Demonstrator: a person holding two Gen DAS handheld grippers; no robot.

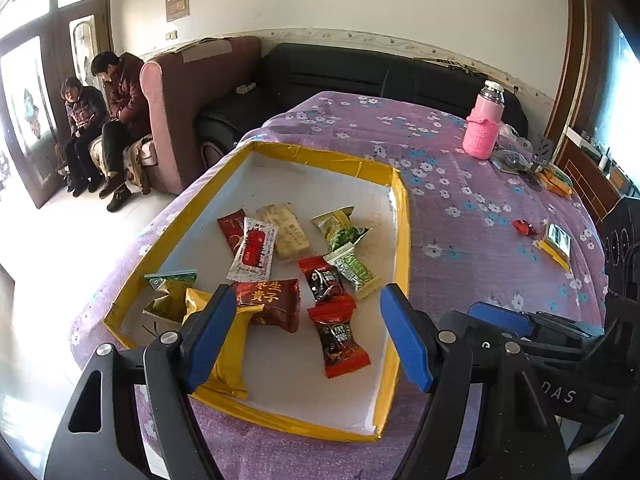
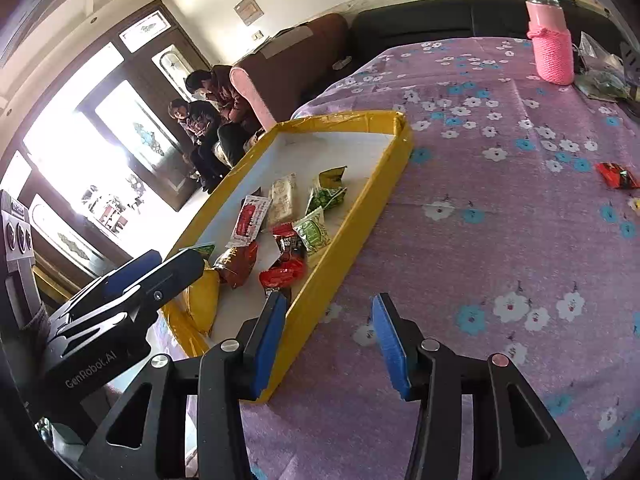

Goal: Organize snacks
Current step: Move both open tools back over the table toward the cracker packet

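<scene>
Hovering over a yellow-rimmed tray point(image 1: 402, 240) on a bench draped in a purple floral cloth point(image 1: 460, 184), the left gripper point(image 1: 308, 336) has its blue-padded jaws spread wide with nothing between them. Below them lie the snacks already gathered in the tray: a gold packet point(image 1: 230, 344) near the left jaw, a dark red packet with gold characters point(image 1: 276, 304), a bright red candy point(image 1: 340, 340), a black-and-red candy point(image 1: 324, 280), two green-and-white candies point(image 1: 356, 270), a white sachet with red print point(image 1: 254, 250) and a beige bar point(image 1: 286, 230). The right gripper point(image 2: 328, 344) is poised over the tray's near yellow wall and the cloth just beside it, its jaws apart and empty, narrower than the left pair. Still outside the tray, well to the right on the cloth, sit a loose red candy point(image 2: 616, 175) and a yellow-edged packet point(image 1: 556, 240). A pink bottle in a knitted sleeve point(image 1: 484, 124) stands at the far side of the bench. Two people point(image 1: 104, 120) sit by the door beyond a sofa point(image 1: 200, 96).
</scene>
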